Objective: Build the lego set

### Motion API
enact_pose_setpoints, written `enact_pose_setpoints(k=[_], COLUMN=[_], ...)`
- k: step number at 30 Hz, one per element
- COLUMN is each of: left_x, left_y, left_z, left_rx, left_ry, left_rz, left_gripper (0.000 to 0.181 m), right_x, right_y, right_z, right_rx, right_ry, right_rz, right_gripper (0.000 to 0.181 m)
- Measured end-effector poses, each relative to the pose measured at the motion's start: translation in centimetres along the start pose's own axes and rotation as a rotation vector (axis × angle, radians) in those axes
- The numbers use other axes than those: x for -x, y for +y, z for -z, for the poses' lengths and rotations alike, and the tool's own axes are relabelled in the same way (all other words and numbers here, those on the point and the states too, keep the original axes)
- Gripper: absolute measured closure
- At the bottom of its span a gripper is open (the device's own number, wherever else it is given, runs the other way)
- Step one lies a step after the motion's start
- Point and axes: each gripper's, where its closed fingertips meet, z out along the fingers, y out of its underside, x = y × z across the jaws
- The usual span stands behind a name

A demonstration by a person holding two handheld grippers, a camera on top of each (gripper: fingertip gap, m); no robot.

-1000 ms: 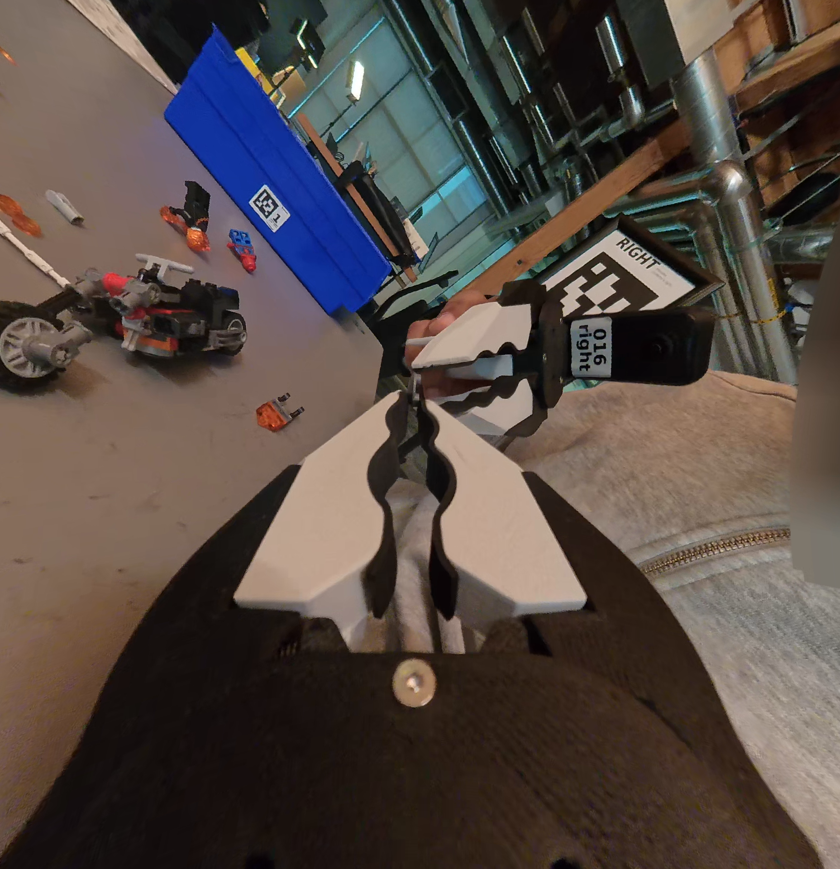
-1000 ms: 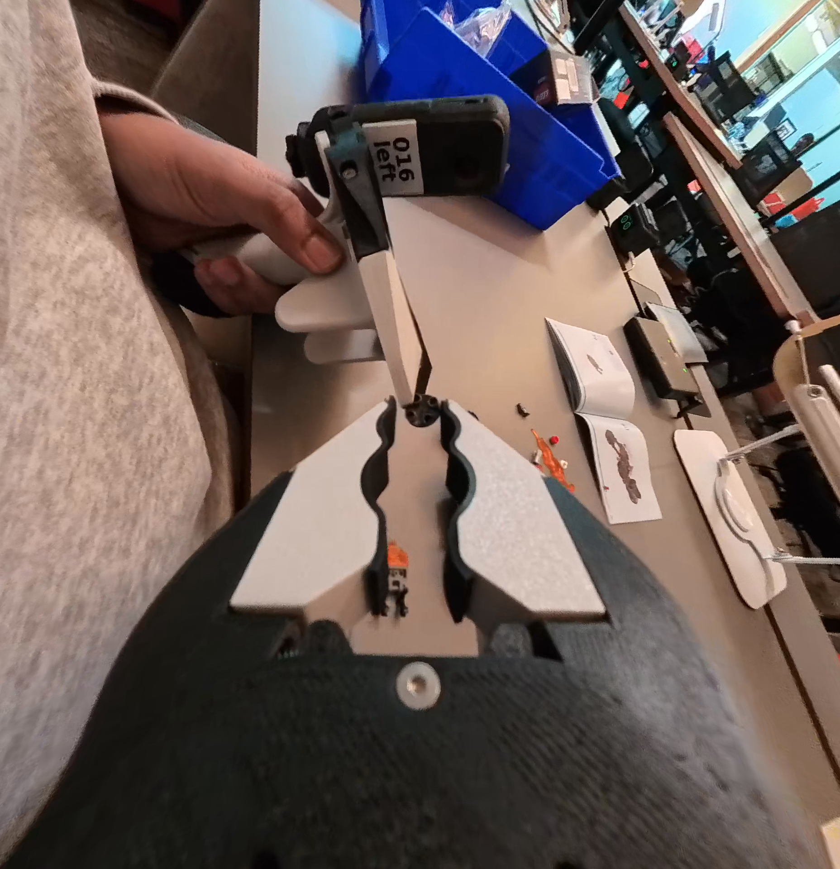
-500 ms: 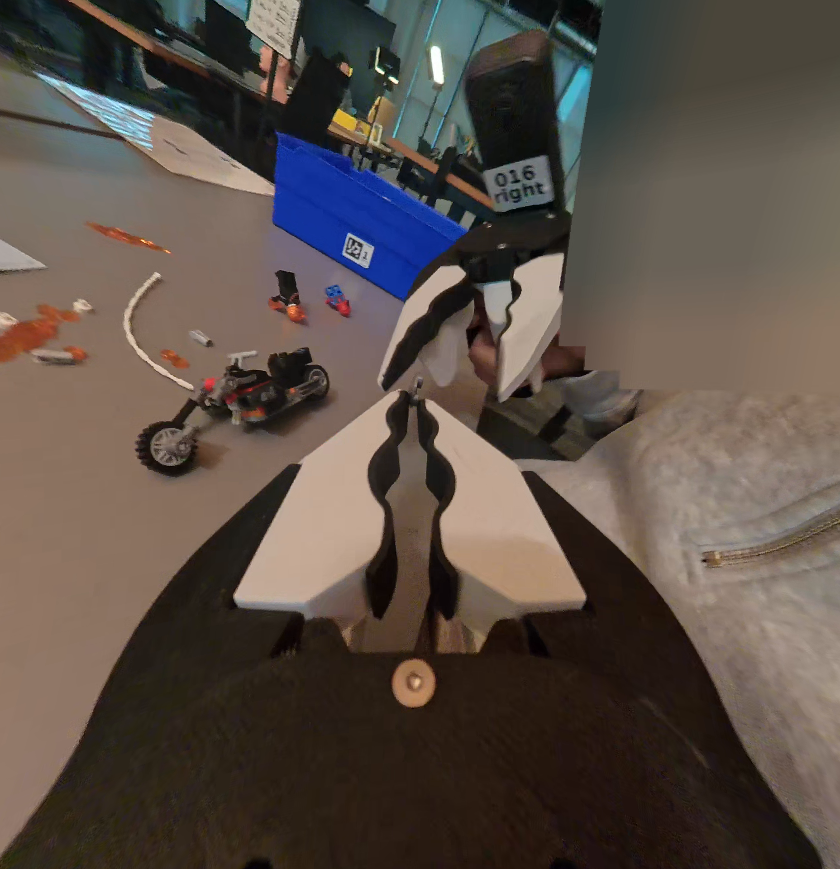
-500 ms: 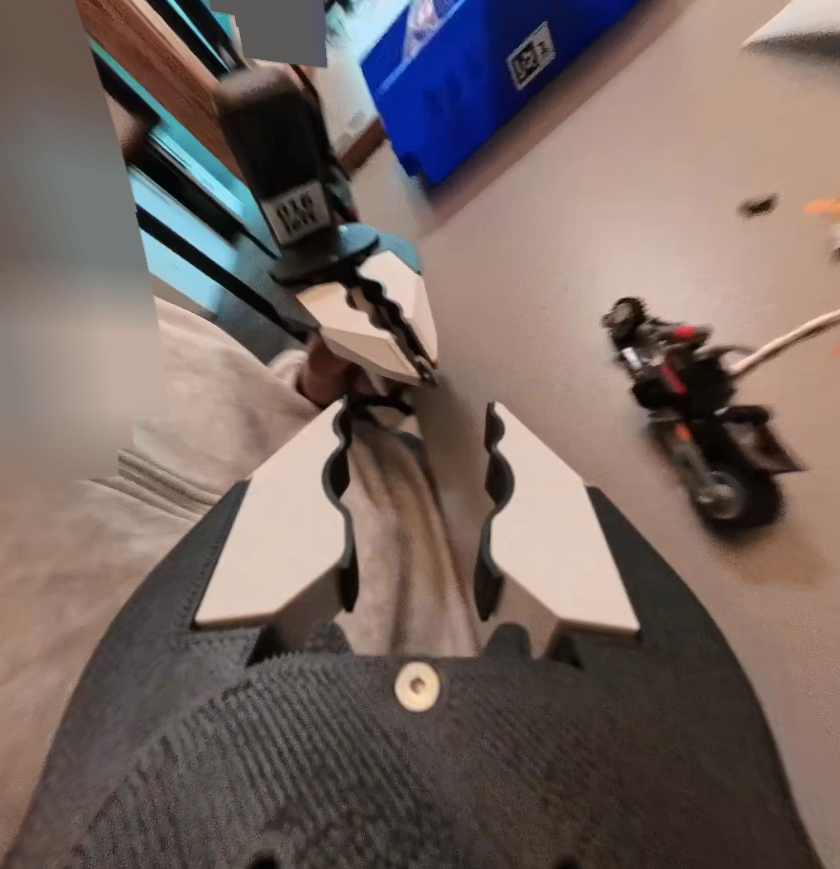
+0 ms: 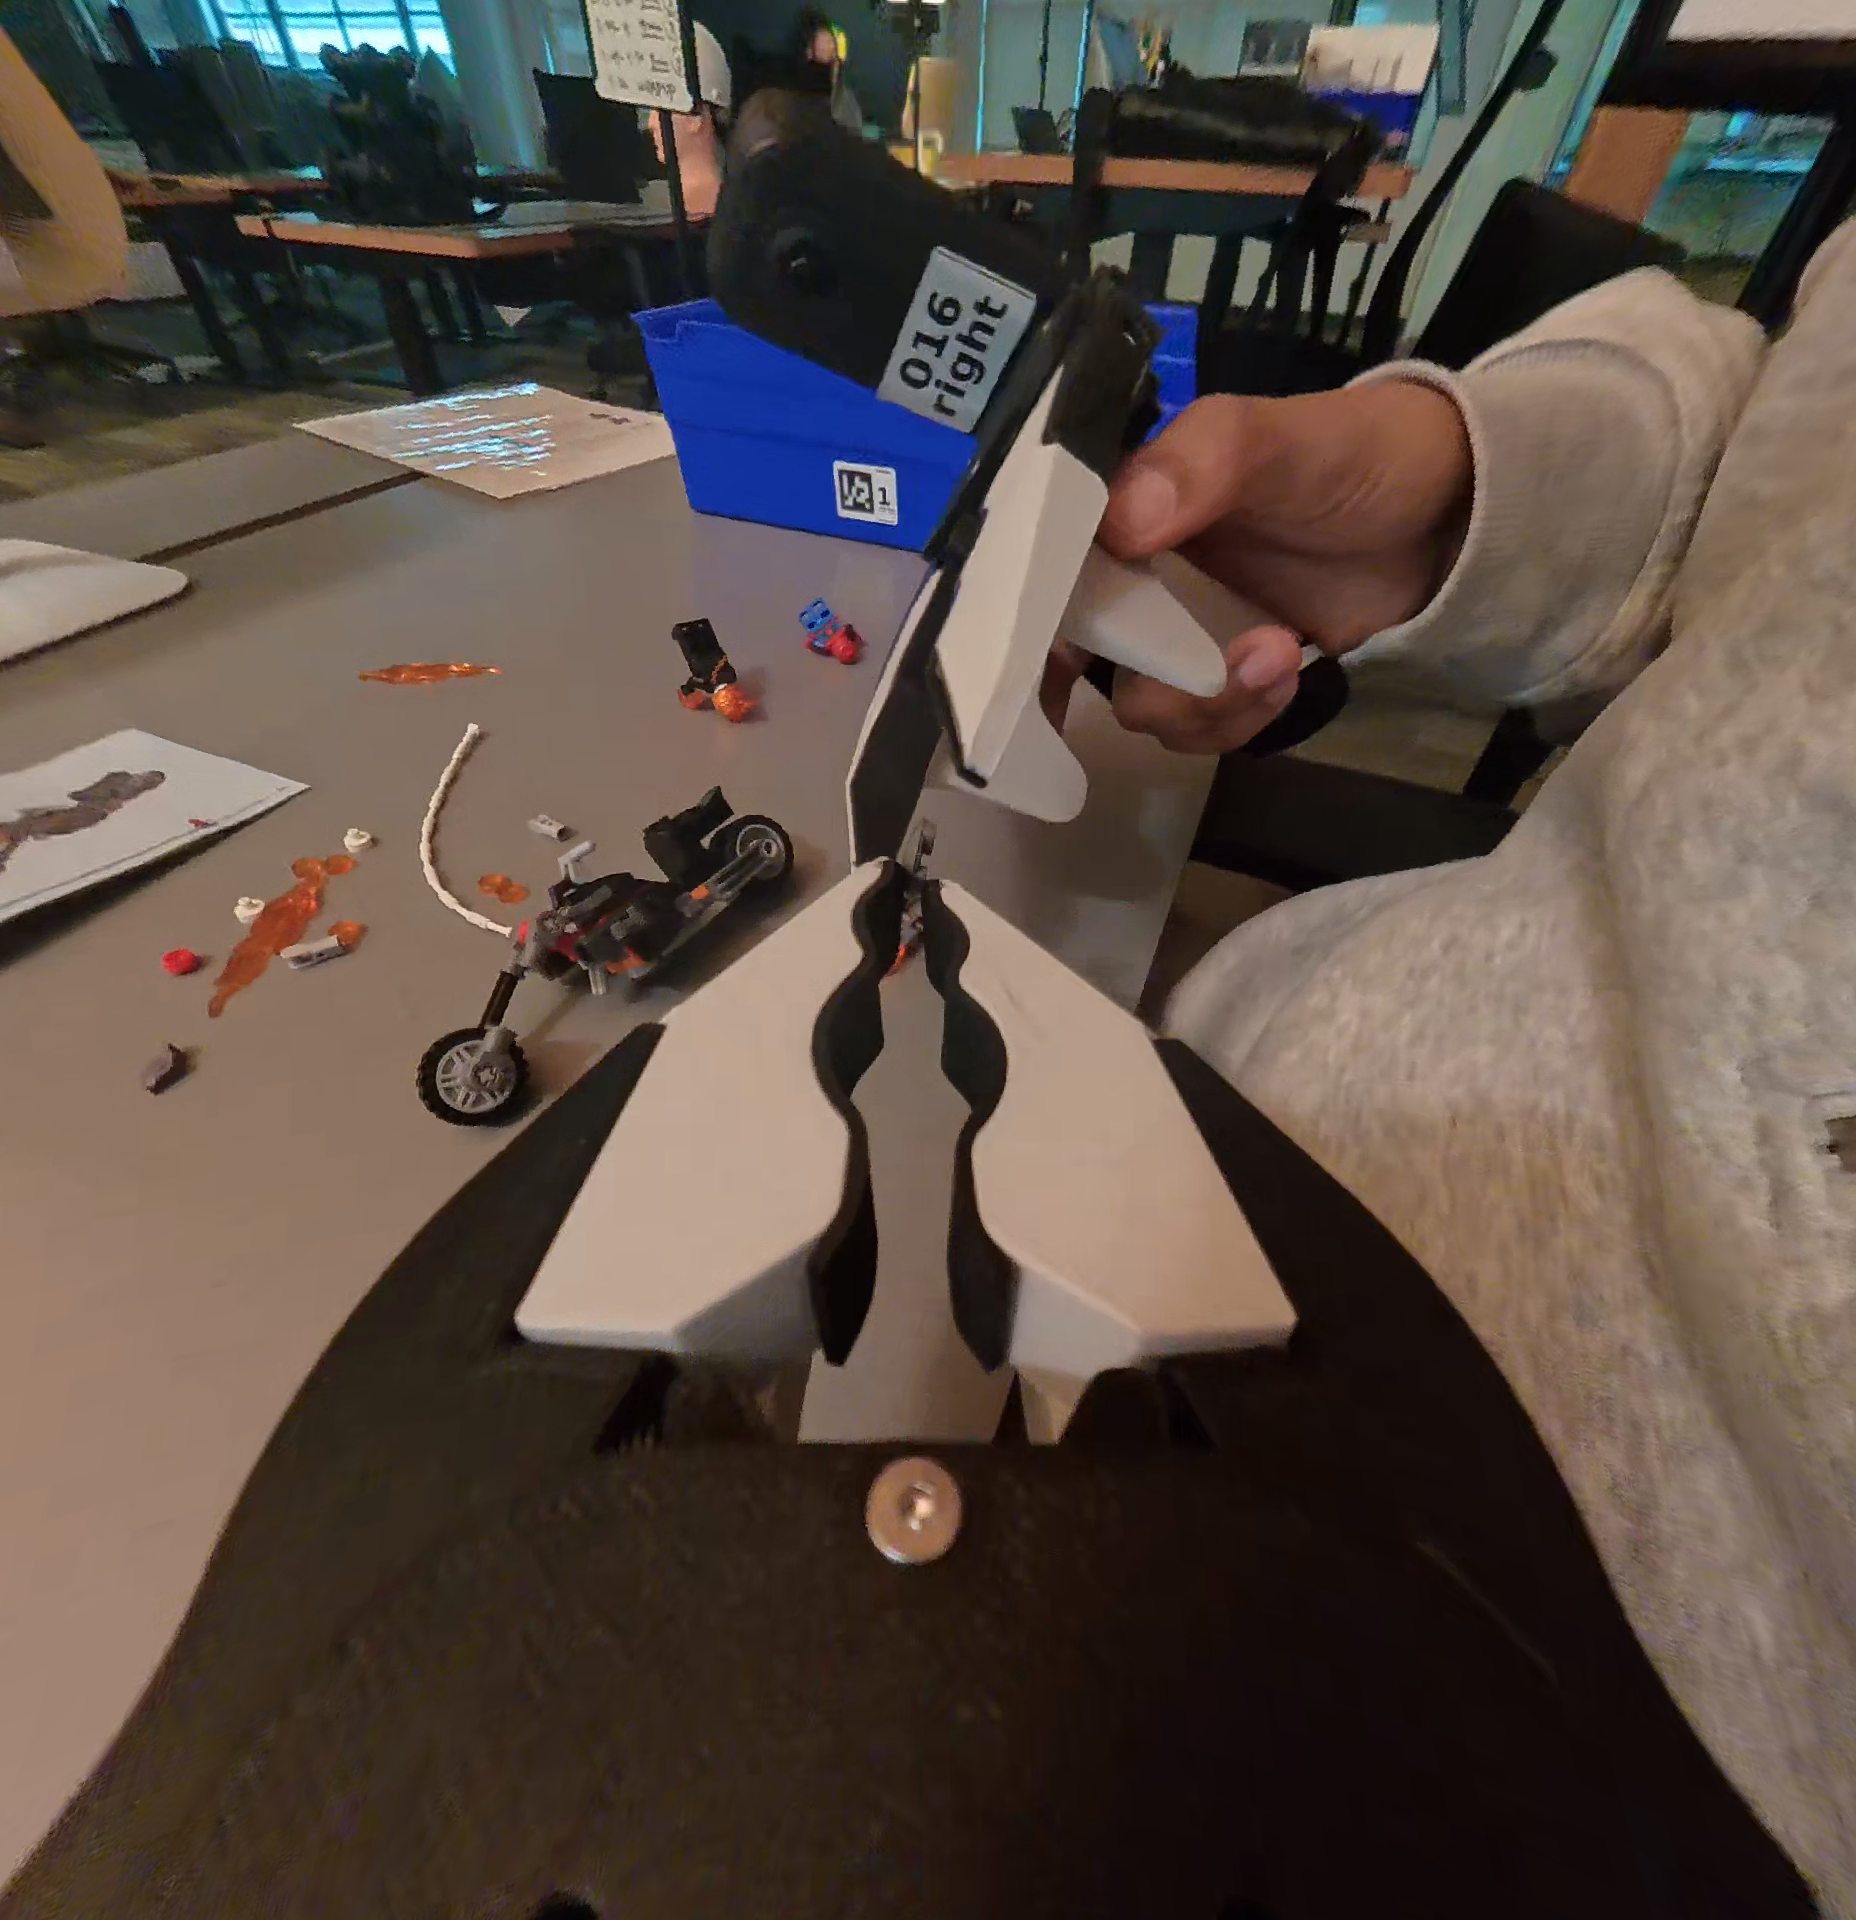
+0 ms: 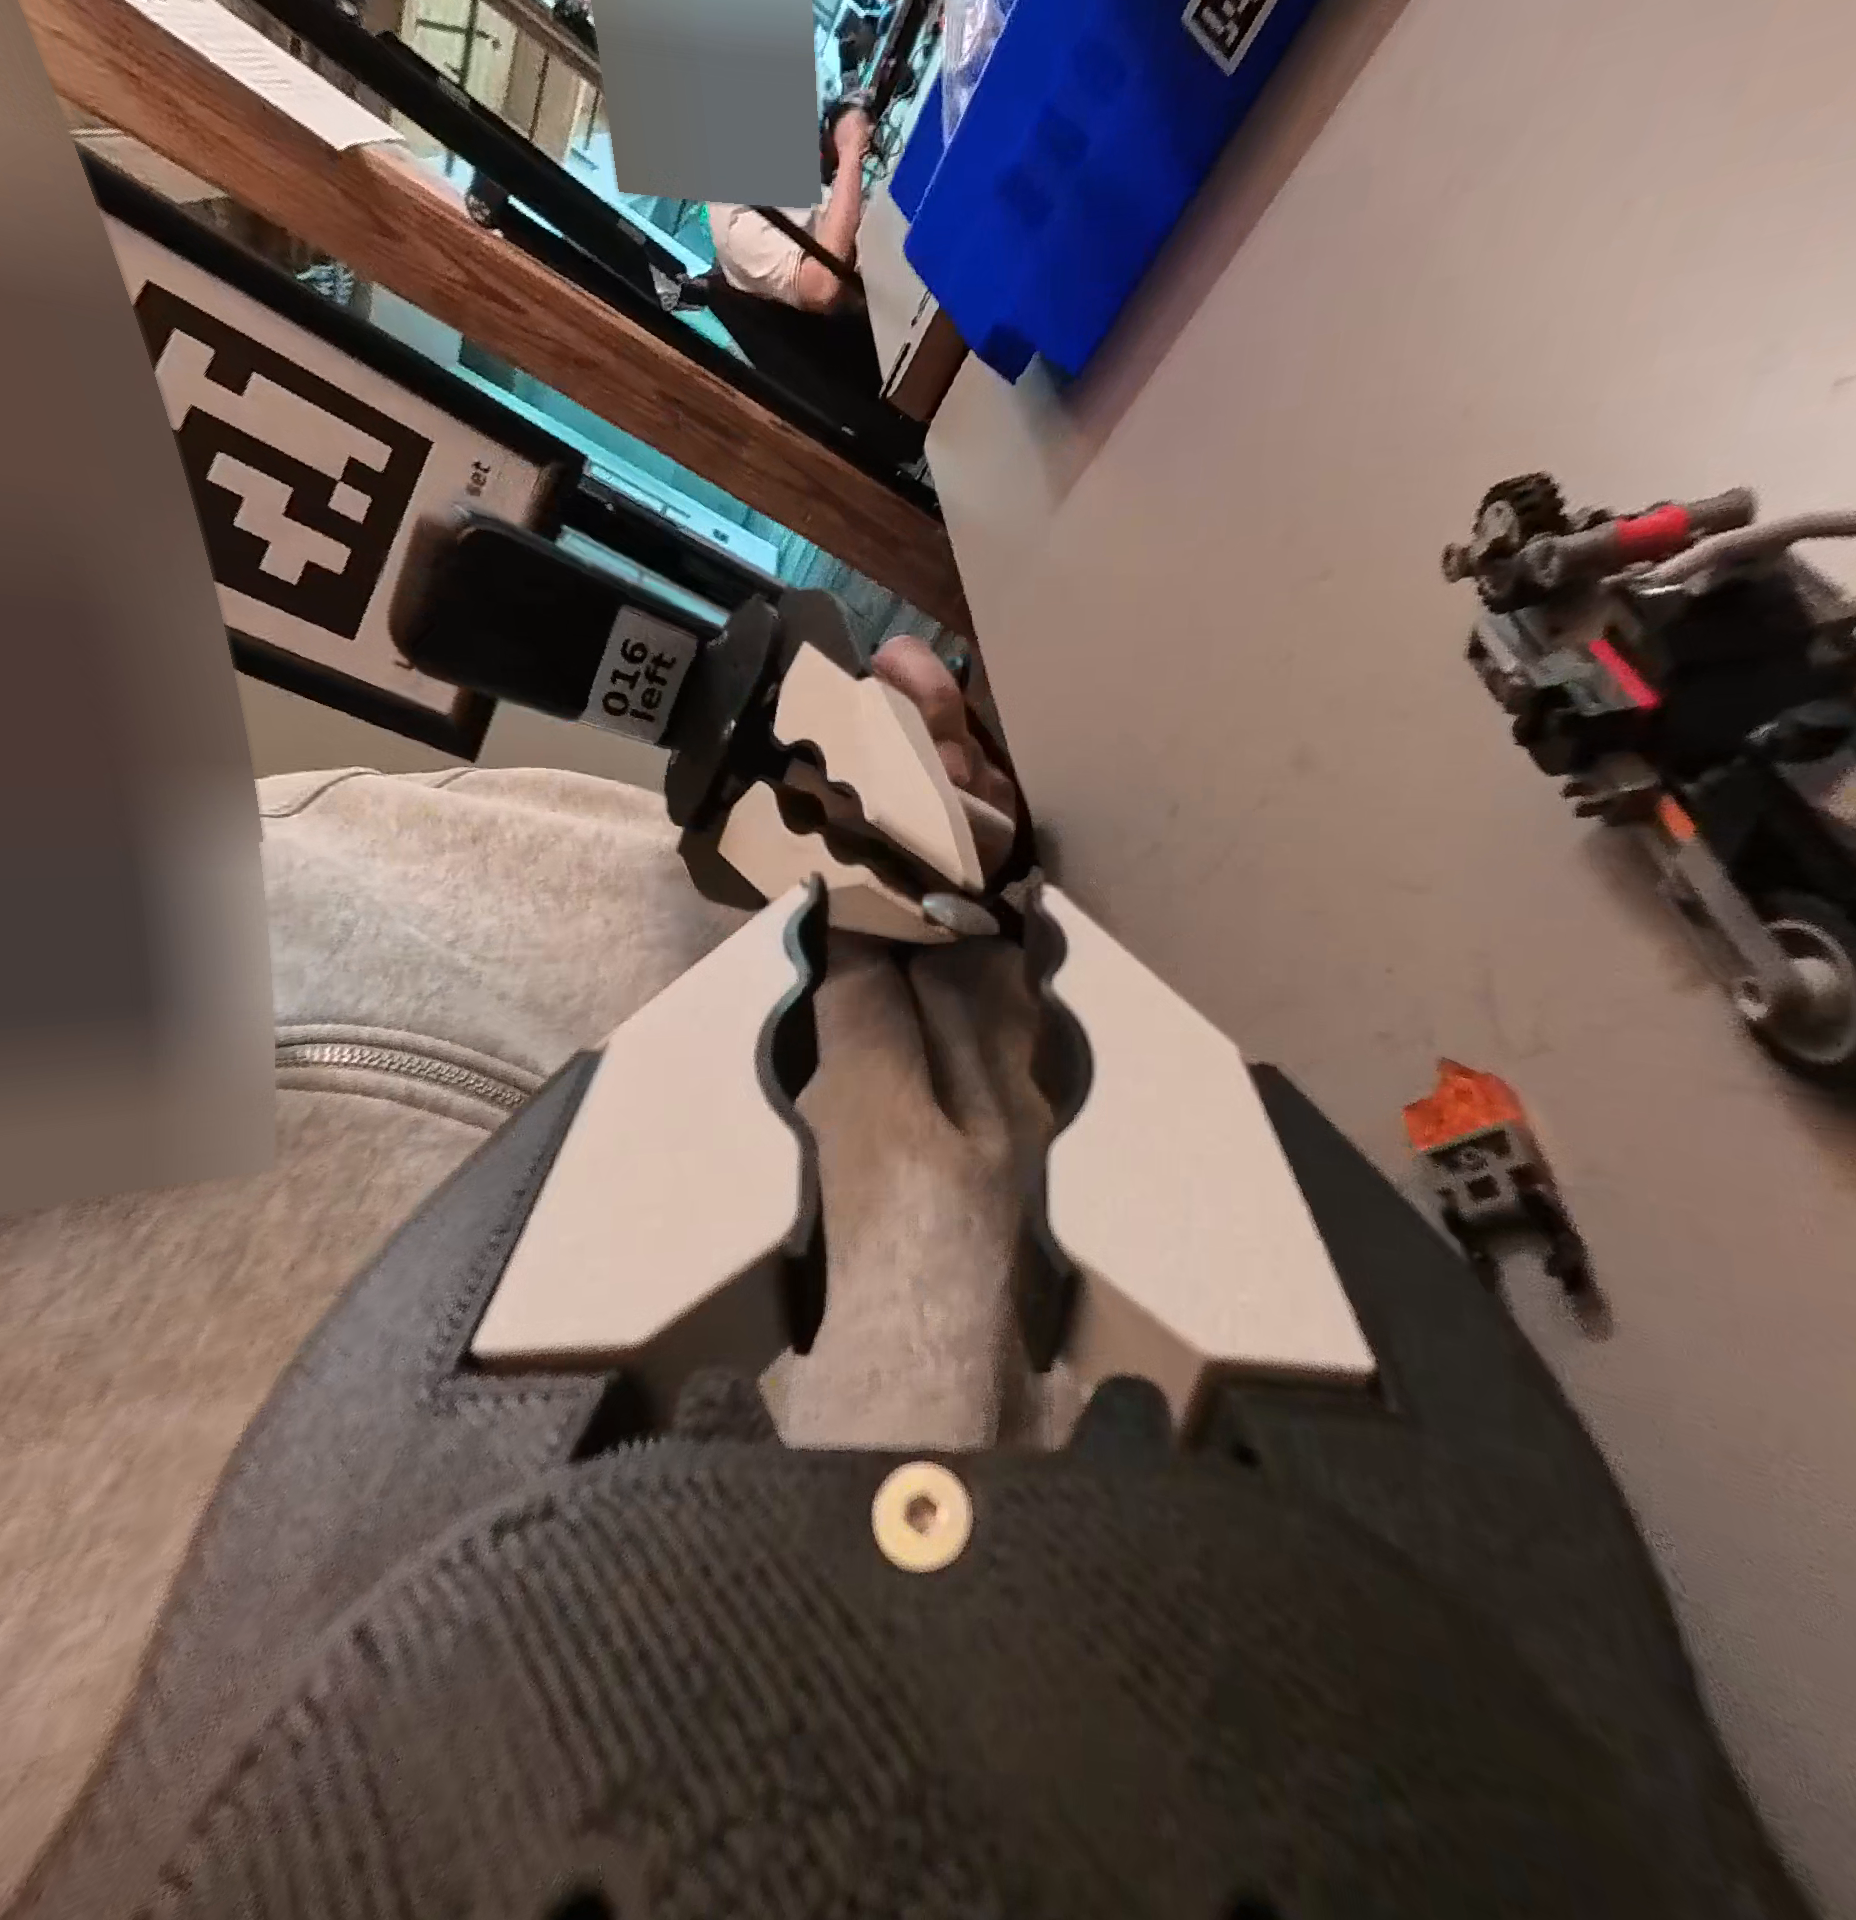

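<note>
Grippers first: left gripper (image 5: pixel 908 894) is pinching a small grey lego piece (image 5: pixel 919 840) between nearly closed tips above the table edge; right gripper (image 6: pixel 924 909) is standing spread, its fingers flanking that piece's grey end without clamping it. Lego motorcycle (image 5: pixel 602 940) is sitting partly built on the grey table (image 5: pixel 228 1247), just beyond the left gripper. Loose orange flame parts (image 5: pixel 269 930), a white flexible rod (image 5: pixel 441 831) and an instruction booklet (image 5: pixel 93 821) are lying farther left, showing in the left wrist view only. An orange-and-black piece (image 6: pixel 1475 1153) is showing clearly only in the right wrist view. Blue bin (image 5: pixel 789 447) is standing farthest back; its contents are not visible.
</note>
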Motion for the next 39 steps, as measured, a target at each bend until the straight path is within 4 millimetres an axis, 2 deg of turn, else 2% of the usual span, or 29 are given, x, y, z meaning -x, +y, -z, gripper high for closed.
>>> enact_pose_setpoints(k=[10,14,16,18,20,25,27,30,33,39], left_x=[-0.5,-0.5,-0.2,0.2,1.0,4.1,4.7,4.9,4.7,4.9], left_y=[0.1,0.2,0.3,0.1,-0.7,-2.2,-2.3,-2.2,-2.1,-2.1], left_z=[-0.2,-0.4,-0.4,-0.1,0.8,3.6,4.1,4.2,4.0,4.2], left_rx=[0.019,0.024,0.021,-0.007,-0.065,-0.251,-0.282,-0.288,-0.27,-0.287], left_ry=[-0.023,-0.025,-0.022,0.007,0.032,0.098,0.116,0.122,0.125,0.13], left_rz=[-0.083,-0.076,-0.036,0.035,0.128,0.39,0.447,0.468,0.455,0.474], left_gripper=[0.179,0.179,0.172,0.158,0.15,0.143,0.142,0.142,0.142,0.142], right_x=[-0.4,-0.7,-0.3,0.0,-0.7,-3.6,-4.9,-6.3,-6.6,-7.0], right_y=[0.8,0.8,0.5,0.2,0.5,4.1,5.6,6.4,6.5,6.1], right_z=[0.0,0.0,0.2,0.5,0.9,0.8,0.7,0.7,0.8,1.6], right_rx=[0.049,0.055,0.036,0.014,0.027,0.216,0.312,0.38,0.387,0.397], right_ry=[-0.008,0.004,-0.018,-0.028,0.025,0.26,0.354,0.453,0.462,0.475], right_rz=[-0.028,-0.016,0.013,0.071,0.176,0.541,0.668,0.807,0.87,0.87], right_gripper=[0.167,0.168,0.168,0.168,0.168,0.168,0.168,0.168,0.168,0.163])
